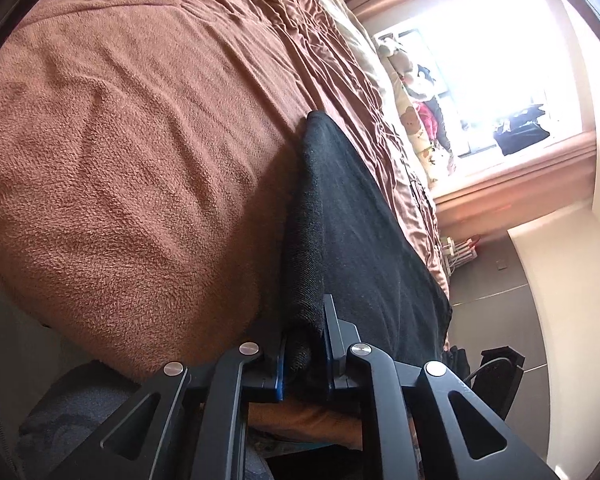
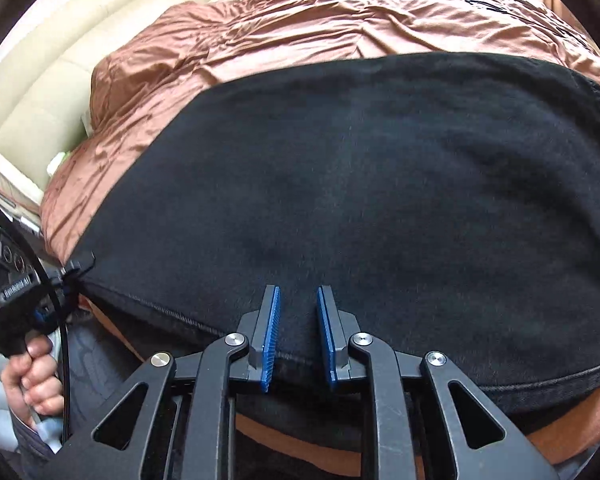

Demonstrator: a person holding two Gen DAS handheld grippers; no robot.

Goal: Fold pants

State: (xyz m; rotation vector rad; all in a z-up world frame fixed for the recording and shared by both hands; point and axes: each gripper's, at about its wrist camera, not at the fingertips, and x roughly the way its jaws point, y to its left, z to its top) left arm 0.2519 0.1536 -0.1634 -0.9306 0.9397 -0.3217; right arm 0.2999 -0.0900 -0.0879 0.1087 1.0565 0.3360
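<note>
A: What worries you here?

B: The right gripper (image 2: 298, 332). Its blue ribbed pads (image 2: 270, 332) stand a little apart, straddling the near hemmed edge of the black knitted pants (image 2: 360, 200), and I see no cloth pinched between them. If it lifts now, I'd judge that side stays behind on the bed.

A: And the other side?

B: The left gripper (image 1: 306, 344) is clenched on a bunched fold of the same pants at their near corner; the fabric is squeezed dark and thick between its pads. One corner held and one loose would skew the fold, dragging the cloth diagonally.

A: Anything else?

B: The pants lie on a crinkled brown satin bedspread (image 2: 260, 28), which looks slippery. A sideways tug could slide the whole garment and wrinkle it.

A: Where do the pants lie overall?

B: Spread flat and wide across the bed, stretching from the grippers toward the far side, with a brown fleece blanket (image 1: 132, 152) beside them on the left in the left wrist view. In the right wrist view, the person's hand (image 2: 30, 376) grips the left gripper's handle at the pants' near left corner.
</note>
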